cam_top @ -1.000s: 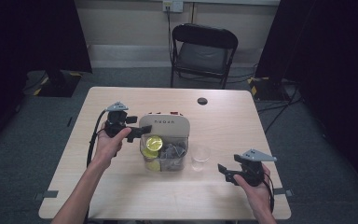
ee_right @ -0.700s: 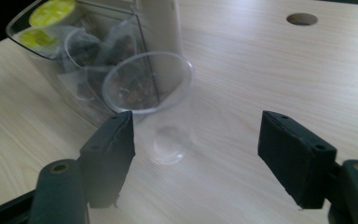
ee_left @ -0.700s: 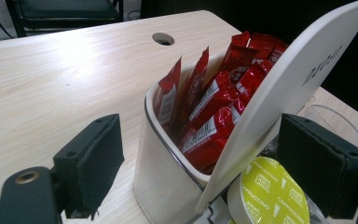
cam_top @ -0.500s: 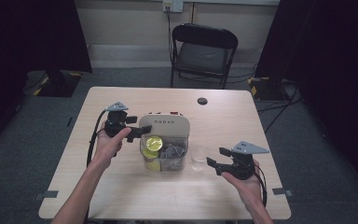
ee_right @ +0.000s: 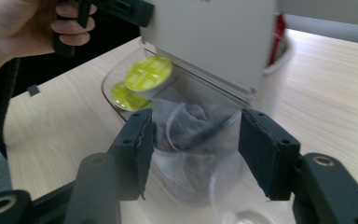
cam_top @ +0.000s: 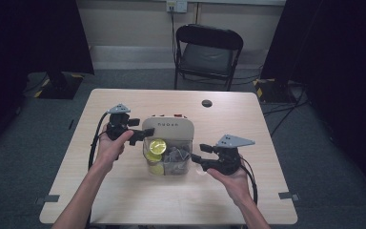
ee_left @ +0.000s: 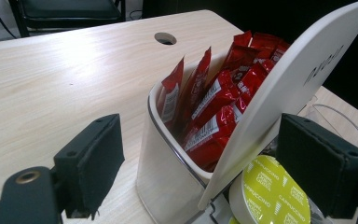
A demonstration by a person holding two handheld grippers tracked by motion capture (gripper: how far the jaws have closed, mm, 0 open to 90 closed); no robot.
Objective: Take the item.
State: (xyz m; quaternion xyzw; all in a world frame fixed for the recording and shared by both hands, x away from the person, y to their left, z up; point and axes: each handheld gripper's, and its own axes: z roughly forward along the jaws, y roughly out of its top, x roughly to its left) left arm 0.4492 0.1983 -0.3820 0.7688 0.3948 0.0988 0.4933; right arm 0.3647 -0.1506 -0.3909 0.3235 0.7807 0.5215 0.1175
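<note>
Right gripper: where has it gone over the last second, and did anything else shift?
The right gripper moved from the table's right edge leftward to the clear container, jaws open, holding nothing. The left gripper stayed at the white lid, and the container did not move.

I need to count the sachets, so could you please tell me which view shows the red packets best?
The left gripper view: the red packets stand upright, close, in the white compartment. The high view shows mere red tips behind the lid; the right gripper view, one blurred sliver.

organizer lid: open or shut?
Open. The white lid stands tilted up, exposing the red sachets and a yellow capsule beneath.
</note>
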